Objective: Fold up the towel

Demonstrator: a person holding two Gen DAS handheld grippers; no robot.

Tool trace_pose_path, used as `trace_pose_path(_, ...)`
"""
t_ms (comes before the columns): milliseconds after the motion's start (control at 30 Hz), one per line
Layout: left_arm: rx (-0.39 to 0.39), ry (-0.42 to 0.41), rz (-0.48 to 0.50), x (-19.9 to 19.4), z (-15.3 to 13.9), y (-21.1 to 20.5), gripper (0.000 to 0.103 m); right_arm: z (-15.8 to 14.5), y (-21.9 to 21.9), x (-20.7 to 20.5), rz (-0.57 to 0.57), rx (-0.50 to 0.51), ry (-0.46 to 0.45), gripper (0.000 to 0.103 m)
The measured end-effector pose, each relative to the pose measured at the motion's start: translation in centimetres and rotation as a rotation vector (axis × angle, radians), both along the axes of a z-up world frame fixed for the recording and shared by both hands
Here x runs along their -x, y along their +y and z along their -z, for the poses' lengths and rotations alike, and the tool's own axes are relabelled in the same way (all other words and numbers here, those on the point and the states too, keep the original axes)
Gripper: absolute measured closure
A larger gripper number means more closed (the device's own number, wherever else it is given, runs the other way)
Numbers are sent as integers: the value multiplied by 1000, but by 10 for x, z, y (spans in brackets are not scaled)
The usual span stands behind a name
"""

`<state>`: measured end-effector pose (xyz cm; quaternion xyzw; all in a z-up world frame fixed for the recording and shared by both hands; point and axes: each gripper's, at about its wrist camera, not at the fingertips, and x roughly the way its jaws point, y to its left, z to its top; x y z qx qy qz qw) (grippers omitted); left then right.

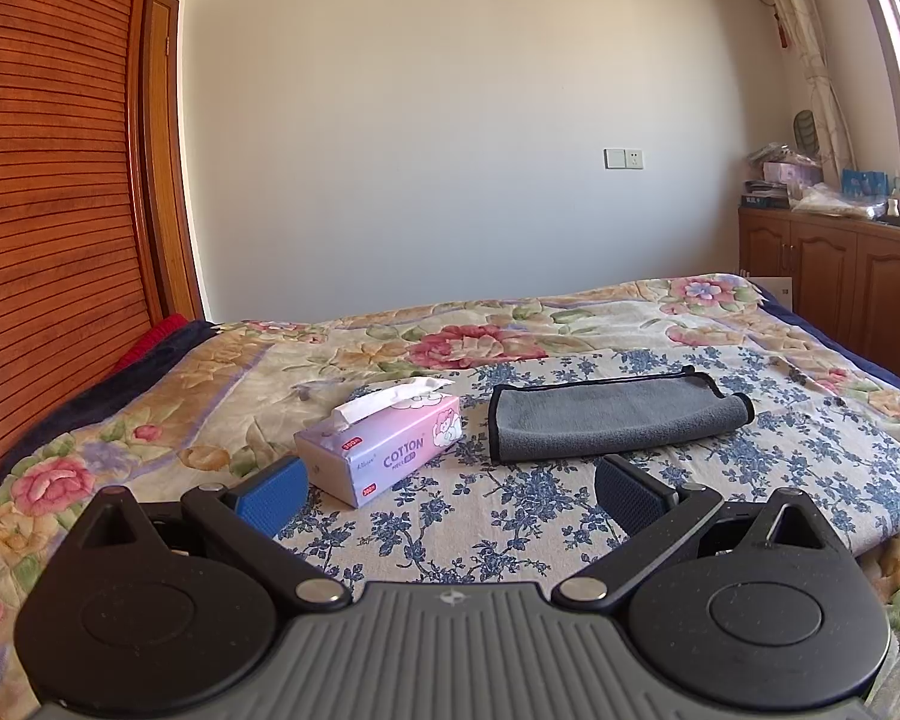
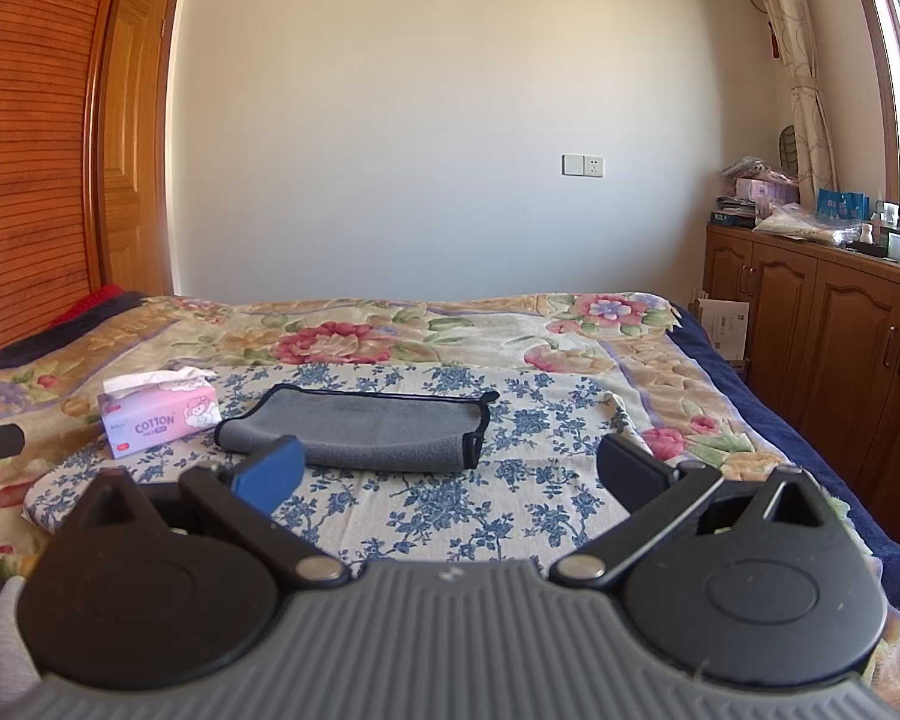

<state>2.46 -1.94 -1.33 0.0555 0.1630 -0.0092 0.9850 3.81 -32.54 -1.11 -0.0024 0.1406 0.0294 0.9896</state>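
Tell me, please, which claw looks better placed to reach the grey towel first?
Probably the right claw: the grey towel lies straight ahead between its open fingers. From the left claw, also open, the towel sits off to the right, with the tissue box nearer.

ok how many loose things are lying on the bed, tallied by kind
grey towel: 1, folded over
tissue box: 1
blue floral cloth under both: 1
total: 3
Both grippers, left gripper and right gripper, have jaws spread and empty.
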Motion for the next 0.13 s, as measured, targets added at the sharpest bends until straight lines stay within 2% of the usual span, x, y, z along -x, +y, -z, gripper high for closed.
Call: trace_pose_path(133,0,0,0,0,0,0,0,0,0,0,0,1,0,0)
